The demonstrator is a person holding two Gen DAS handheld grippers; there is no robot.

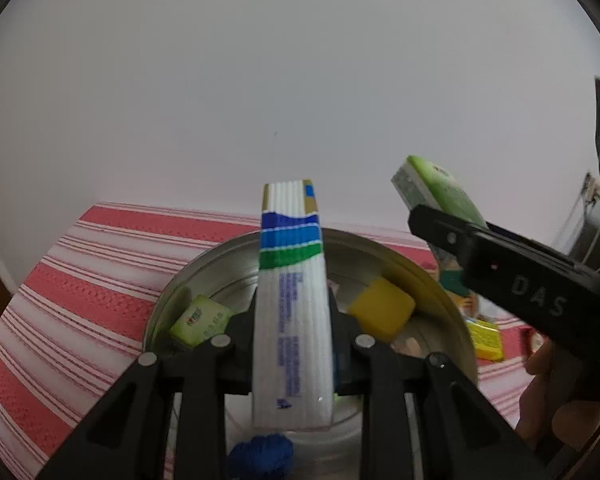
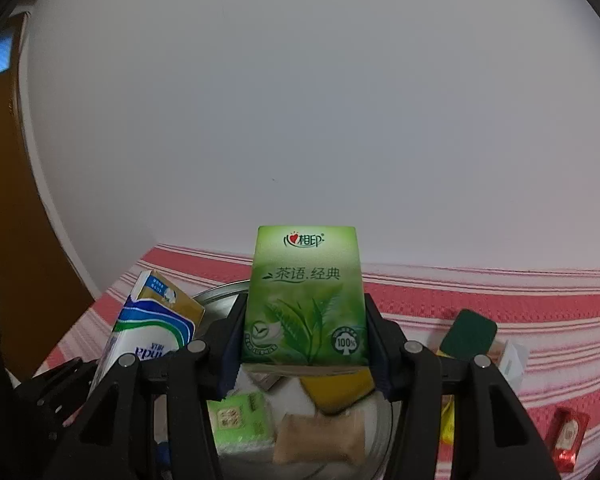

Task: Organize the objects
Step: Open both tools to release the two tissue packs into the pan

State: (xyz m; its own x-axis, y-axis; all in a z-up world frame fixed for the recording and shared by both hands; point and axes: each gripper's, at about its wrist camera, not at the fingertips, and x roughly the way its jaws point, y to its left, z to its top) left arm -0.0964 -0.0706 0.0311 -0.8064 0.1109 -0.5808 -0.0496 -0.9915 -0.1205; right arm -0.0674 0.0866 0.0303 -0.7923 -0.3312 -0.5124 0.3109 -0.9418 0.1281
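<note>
Left wrist view is showing my left gripper (image 1: 292,332) clamping a white tissue pack with blue and green bands (image 1: 290,304) upright over the metal bowl (image 1: 440,292), hiding much of the bowl's middle, where a small green packet (image 1: 199,320) and a yellow sponge block (image 1: 382,312) are lying. My right gripper (image 2: 306,344) is squeezing a green tea-print tissue pack (image 2: 306,300) above the same bowl, blocking the contents below, and a red wrapper (image 2: 568,440) on the striped cloth (image 2: 500,300) is lying too blurred to read.
</note>
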